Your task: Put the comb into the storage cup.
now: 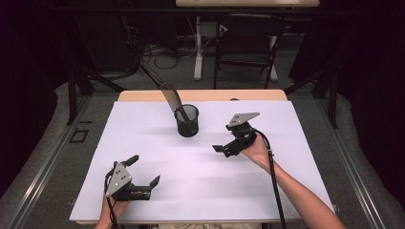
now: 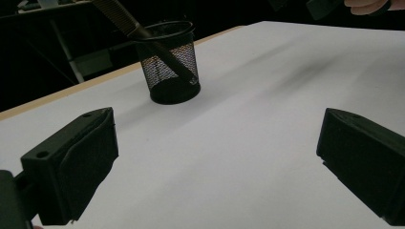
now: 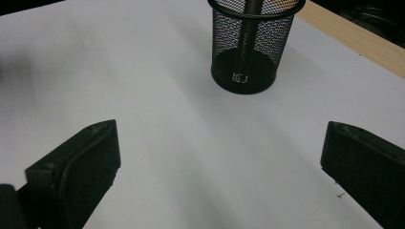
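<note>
both grippers low, jaws apart

My left gripper jaws spread wide at bottom corners; black mesh cup upper centre-left, comb leaning inside, white table.

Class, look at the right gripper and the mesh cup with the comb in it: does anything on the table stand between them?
Nothing visible does. Bare white table lies between the open right gripper and the mesh cup. The comb leans inside the cup, away from the gripper. The left gripper sits off to the near side.
</note>
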Available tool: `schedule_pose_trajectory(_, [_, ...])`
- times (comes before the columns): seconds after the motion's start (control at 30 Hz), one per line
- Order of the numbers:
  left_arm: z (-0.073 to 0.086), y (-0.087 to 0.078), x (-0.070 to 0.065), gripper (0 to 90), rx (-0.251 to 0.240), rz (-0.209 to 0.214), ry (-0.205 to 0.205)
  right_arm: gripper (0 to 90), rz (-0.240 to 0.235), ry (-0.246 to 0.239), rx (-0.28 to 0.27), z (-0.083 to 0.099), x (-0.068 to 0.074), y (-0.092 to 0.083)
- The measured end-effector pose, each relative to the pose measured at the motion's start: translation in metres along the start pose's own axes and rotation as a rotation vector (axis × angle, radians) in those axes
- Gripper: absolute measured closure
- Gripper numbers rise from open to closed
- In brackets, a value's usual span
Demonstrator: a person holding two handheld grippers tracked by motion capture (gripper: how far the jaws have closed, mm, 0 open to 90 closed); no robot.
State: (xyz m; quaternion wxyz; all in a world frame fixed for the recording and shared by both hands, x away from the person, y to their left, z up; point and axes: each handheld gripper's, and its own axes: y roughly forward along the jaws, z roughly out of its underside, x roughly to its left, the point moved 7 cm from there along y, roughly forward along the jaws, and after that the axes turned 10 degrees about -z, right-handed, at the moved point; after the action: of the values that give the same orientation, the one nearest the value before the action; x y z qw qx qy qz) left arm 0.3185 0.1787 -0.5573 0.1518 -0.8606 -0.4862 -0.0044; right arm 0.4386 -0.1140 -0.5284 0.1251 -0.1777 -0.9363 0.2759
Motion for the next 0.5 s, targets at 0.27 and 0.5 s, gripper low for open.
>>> schedule_pose_trajectory(0.27, [0.000, 0.000, 0.000, 0.3, 0.000, -0.001, 0.002, 0.0, 0.005, -0.004, 0.002, 0.008, 0.006, -0.015])
schedule_pose_trajectory(0.5, [0.000, 0.000, 0.000, 0.3, 0.000, 0.001, 0.003, 0.0, 0.017, 0.002, 0.004, 0.018, 0.010, -0.026])
